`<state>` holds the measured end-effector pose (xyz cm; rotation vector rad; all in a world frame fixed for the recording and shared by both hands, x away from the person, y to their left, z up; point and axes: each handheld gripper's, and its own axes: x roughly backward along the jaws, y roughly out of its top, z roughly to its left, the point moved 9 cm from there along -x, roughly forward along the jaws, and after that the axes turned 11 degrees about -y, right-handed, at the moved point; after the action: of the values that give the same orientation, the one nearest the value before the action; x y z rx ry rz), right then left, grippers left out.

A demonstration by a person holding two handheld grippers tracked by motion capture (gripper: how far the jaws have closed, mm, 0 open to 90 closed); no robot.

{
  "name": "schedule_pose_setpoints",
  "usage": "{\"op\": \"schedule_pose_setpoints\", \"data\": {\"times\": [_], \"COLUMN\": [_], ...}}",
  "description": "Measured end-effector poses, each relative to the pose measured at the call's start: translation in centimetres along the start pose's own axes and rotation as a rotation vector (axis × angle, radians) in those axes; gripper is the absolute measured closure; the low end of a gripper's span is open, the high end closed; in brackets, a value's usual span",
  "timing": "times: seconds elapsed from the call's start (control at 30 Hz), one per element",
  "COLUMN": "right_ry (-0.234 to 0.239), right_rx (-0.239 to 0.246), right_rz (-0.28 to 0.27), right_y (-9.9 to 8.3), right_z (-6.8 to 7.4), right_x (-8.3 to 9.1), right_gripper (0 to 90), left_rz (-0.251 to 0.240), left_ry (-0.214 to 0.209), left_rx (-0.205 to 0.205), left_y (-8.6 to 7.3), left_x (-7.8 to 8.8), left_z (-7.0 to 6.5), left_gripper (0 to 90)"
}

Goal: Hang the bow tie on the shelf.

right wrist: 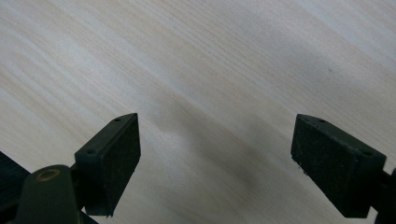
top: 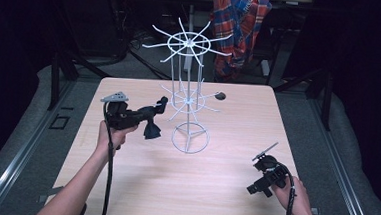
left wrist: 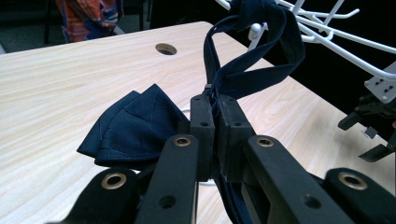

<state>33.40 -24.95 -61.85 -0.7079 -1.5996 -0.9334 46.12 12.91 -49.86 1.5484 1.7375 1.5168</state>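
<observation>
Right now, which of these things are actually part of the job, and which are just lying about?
In use:
dark navy fabric bow tie with strap
white wire two-tier display rack
left gripper, clamping the strap

Lying about:
red-blue plaid shirt
right gripper, fingers apart

The white wire rack (top: pixel 189 95) is blocking your way mid-table, while bare tabletop (top: pixel 139 179) is lying open in front of it.

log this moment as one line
left tool shut on bow tie strap | strap looped on rack prong | right tool open over table

Matt navy cloth bow tie (left wrist: pixel 135 128), white wire rack (top: pixel 189 95).
</observation>
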Motion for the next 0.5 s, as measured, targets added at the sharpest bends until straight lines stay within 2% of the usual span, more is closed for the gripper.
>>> {"op": "schedule_pose_setpoints", "data": {"times": [0.07,0.1,0.33,0.37,0.4,0.43,0.5], "right_ry": [0.001,-0.005,-0.004,-0.003,0.003,0.003,-0.004], "right_rx": [0.016,0.048,0.029,0.034,0.014,0.014,0.051], "right_rz": [0.013,0.030,0.019,0.025,0.006,0.006,0.036], "right_y": [-0.1,-0.1,-0.1,-0.1,0.0,0.0,-0.2], "right_z": [0.0,-0.3,-0.1,-0.1,0.1,0.1,-0.2], "right_x": [0.1,0.4,0.2,0.3,0.1,0.1,0.2], "right_gripper": [15.5,15.5,15.5,15.5,15.5,15.5,15.5], "left_rz": [0.001,0.012,0.023,0.024,0.021,0.018,0.016], "left_ry": [0.003,0.004,0.026,0.029,0.026,0.028,0.023], "left_rx": [-0.008,-0.020,-0.005,-0.012,-0.013,-0.022,-0.029], "left_y": [0.0,0.0,-0.3,-0.2,-0.2,-0.1,0.1], "left_x": [-0.1,-0.3,-1.1,-1.2,-1.4,-1.5,-1.6], "left_z": [-0.1,-0.2,0.2,0.2,0.1,0.0,-0.1], "left_gripper": [85.9,85.9,85.9,85.9,85.9,85.9,85.9]}}
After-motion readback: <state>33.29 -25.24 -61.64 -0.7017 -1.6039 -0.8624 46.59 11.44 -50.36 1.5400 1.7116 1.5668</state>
